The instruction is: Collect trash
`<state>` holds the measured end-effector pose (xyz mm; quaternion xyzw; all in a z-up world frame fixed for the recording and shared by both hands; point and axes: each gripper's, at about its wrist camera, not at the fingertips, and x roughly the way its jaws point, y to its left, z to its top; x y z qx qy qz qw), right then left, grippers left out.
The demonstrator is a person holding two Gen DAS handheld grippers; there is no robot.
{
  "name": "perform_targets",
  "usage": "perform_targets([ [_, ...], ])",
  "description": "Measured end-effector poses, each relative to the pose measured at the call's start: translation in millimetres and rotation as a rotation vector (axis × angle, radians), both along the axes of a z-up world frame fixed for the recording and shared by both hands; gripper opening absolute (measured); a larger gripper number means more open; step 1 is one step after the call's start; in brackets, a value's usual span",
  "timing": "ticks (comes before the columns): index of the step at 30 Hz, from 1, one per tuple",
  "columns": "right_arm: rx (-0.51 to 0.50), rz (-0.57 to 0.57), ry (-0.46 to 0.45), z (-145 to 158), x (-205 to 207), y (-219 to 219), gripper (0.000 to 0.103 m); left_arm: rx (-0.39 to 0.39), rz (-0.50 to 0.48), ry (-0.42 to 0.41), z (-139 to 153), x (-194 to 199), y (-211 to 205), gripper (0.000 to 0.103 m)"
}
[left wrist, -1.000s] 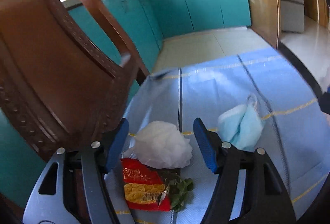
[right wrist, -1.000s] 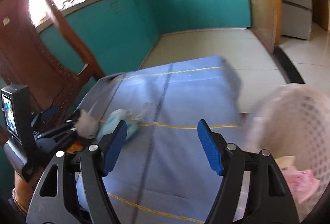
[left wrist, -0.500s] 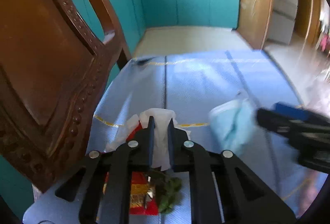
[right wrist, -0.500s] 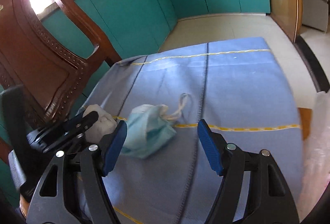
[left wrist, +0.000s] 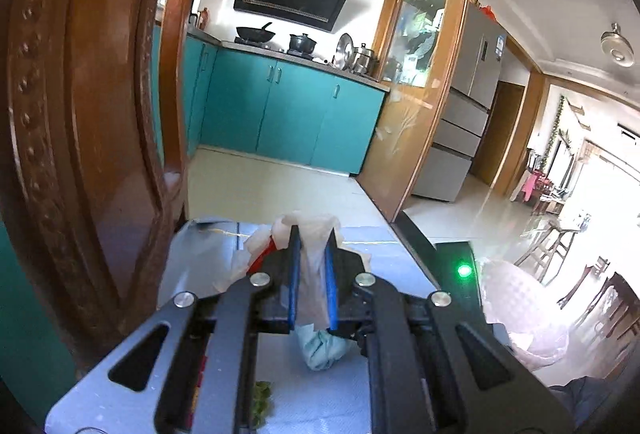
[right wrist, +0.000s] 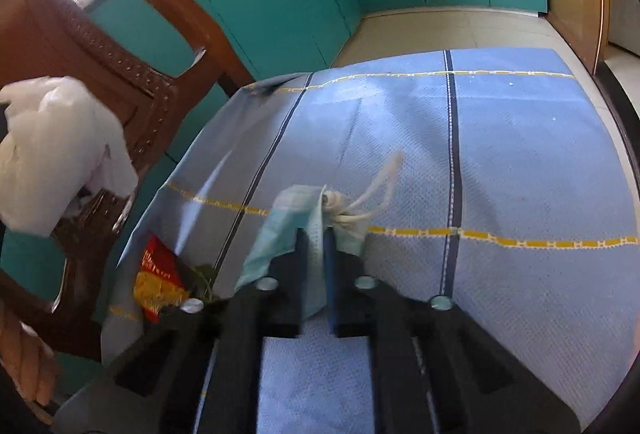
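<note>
Left tool (left wrist: 311,254): blue pads clamped on white crumpled tissue (left wrist: 310,234), which sticks out past the fingertips and is lifted off the tabletop (left wrist: 200,258). In the right wrist view the same tissue shows up high and left of the right tool, in front of the wooden chair (right wrist: 100,46).

Right tool (right wrist: 315,234): pinched shut on the light blue face mask (right wrist: 292,222); mask body spreads left of the tips, white ear loops (right wrist: 372,194) trail ahead-right on the blue cloth.

Red snack wrapper (right wrist: 158,280) and green leaf scrap (right wrist: 204,274) lie on the tabletop, left of the right tool. Pale mesh basket (left wrist: 516,310) sits right of the left tool.
</note>
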<state>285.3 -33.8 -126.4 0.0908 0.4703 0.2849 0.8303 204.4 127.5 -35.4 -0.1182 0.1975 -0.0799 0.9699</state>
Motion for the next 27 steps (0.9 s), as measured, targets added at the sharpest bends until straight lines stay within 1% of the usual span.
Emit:
perform_targets([
  [3, -0.016, -0.011, -0.018, 12, -7, -16, 0.007, 0.021, 0.001, 0.029, -4, 5, -10, 0.012],
  [6, -0.051, -0.041, -0.049, 25, -15, -42, 0.007, 0.053, -0.005, 0.061, -9, 10, -24, 0.012],
  [8, -0.080, -0.032, -0.036, 30, -18, -55, 0.007, 0.075, -0.009, 0.107, -17, 13, -29, 0.012],
  [9, -0.101, -0.003, -0.006, 30, -19, -60, 0.007, 0.076, -0.019, 0.138, -23, 16, -31, 0.012],
  [10, -0.124, 0.011, 0.004, 30, -21, -64, 0.006, 0.076, -0.027, 0.161, -27, 18, -34, 0.012],
  [13, -0.195, 0.052, 0.005, 29, -31, -74, 0.006, 0.080, -0.065, 0.255, -47, 31, -46, 0.012],
  [15, -0.220, 0.055, 0.001, 27, -33, -77, 0.007, 0.077, -0.083, 0.288, -55, 37, -52, 0.013],
  [16, -0.251, 0.046, -0.012, 25, -35, -80, 0.008, 0.074, -0.096, 0.301, -58, 39, -55, 0.014],
  [17, -0.273, 0.036, -0.024, 25, -36, -80, 0.014, 0.073, -0.107, 0.321, -62, 42, -59, 0.015],
  [18, -0.307, 0.015, -0.045, 25, -37, -82, 0.020, 0.076, -0.108, 0.330, -65, 44, -61, 0.021],
  [19, -0.323, 0.003, -0.060, 26, -38, -84, 0.035, 0.080, -0.111, 0.337, -69, 47, -64, 0.028],
  [20, -0.332, -0.007, -0.076, 28, -39, -85, 0.049, 0.086, -0.112, 0.344, -72, 46, -65, 0.031],
  [22, -0.335, -0.015, -0.102, 31, -42, -86, 0.062, 0.104, -0.094, 0.344, -75, 45, -69, 0.044],
  [23, -0.333, -0.006, -0.110, 31, -43, -85, 0.065, 0.112, -0.086, 0.345, -77, 46, -70, 0.046],
  [25, -0.345, 0.026, -0.121, 30, -47, -79, 0.067, 0.112, -0.077, 0.357, -79, 45, -69, 0.052],
  [27, -0.367, 0.057, -0.124, 27, -49, -71, 0.067, 0.108, -0.066, 0.372, -84, 47, -68, 0.056],
])
